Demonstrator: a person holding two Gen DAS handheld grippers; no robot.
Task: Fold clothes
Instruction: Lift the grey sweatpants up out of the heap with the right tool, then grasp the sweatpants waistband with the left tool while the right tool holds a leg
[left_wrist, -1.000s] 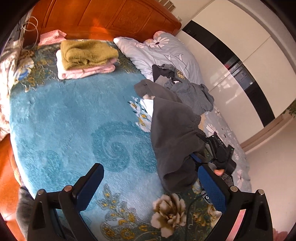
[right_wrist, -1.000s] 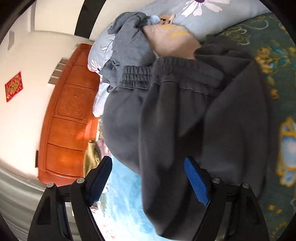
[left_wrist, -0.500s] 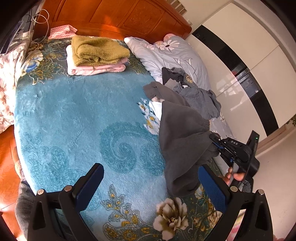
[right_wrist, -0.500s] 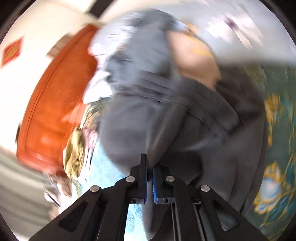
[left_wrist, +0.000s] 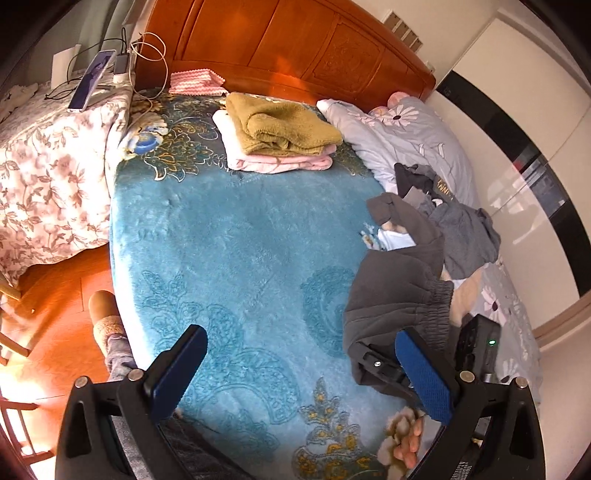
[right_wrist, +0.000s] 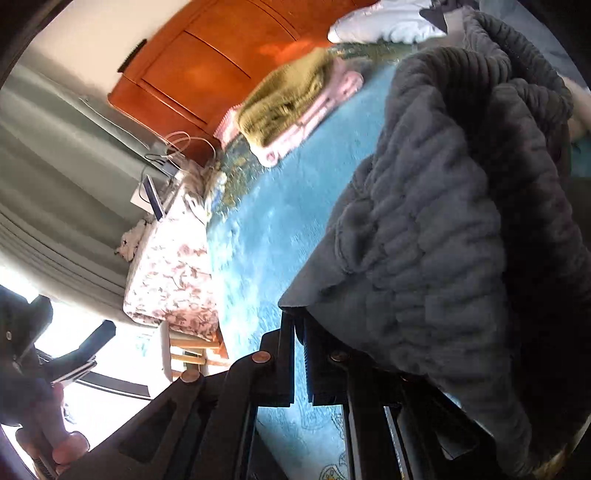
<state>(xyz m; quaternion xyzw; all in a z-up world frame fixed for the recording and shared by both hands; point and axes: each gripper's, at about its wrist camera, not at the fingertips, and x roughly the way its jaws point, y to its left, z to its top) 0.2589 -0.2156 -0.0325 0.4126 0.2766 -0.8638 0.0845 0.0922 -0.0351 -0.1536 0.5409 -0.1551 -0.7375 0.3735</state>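
Observation:
Dark grey sweatpants (left_wrist: 395, 291) with an elastic waistband lie on the right side of the teal bed blanket (left_wrist: 236, 258). My right gripper (right_wrist: 299, 321) is shut on the edge of the sweatpants (right_wrist: 443, 240) and lifts them off the blanket; it also shows in the left wrist view (left_wrist: 380, 369) below the cloth. My left gripper (left_wrist: 303, 373) is open and empty over the blanket near the bed's front edge, left of the sweatpants.
A folded stack, olive sweater on pink and white clothes (left_wrist: 280, 136), sits near the wooden headboard (left_wrist: 288, 48). A pile of unfolded grey clothes (left_wrist: 454, 221) lies on the floral duvet (left_wrist: 417, 136) at right. A floral-covered side table (left_wrist: 48, 166) with a phone and cables stands left.
My right gripper shut on the sweatpants' edge and lifted and pulled them towards the bed's front. My left gripper drew back, staying open.

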